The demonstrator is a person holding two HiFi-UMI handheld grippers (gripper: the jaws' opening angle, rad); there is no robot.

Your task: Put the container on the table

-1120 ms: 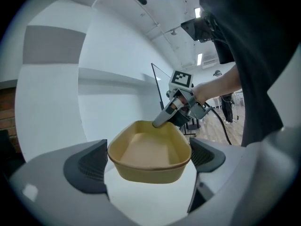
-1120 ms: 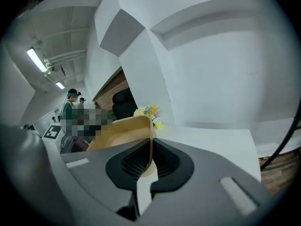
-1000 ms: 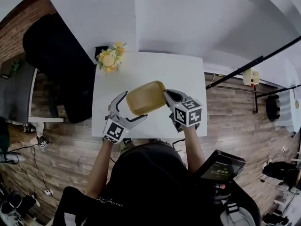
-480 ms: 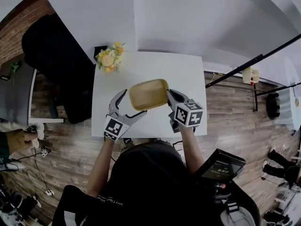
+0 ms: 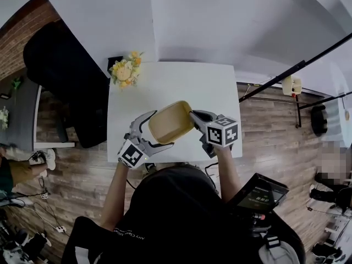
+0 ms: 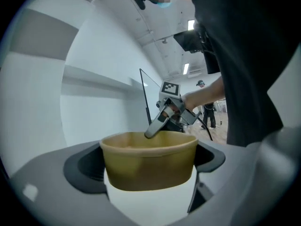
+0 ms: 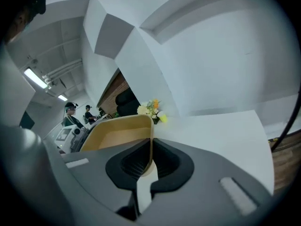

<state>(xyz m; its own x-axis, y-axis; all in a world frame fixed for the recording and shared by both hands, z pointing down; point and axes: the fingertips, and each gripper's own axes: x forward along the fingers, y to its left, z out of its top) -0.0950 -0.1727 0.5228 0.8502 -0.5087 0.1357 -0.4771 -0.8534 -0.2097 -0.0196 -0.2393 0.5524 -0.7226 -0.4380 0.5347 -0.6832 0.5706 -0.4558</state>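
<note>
While the right gripper (image 5: 193, 116) pinches its 3 o'clock rim, the tan container (image 5: 170, 121) hangs tilted over the 6 o'clock side of the white table (image 5: 181, 81). Left gripper (image 5: 159, 130) just gapes wide around the container's 8 o'clock end.

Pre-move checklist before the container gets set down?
1. Right gripper fingers clamped on the container wall: ok.
2. Left gripper fingers bracket the container; firm contact: cannot tell.
3. Container empty, nothing to spill: ok.
4. Bare table beyond the container: ok.
5. Flowers at the far corner, apart from the container: ok.
6. Container base touching the table: cannot tell.
</note>
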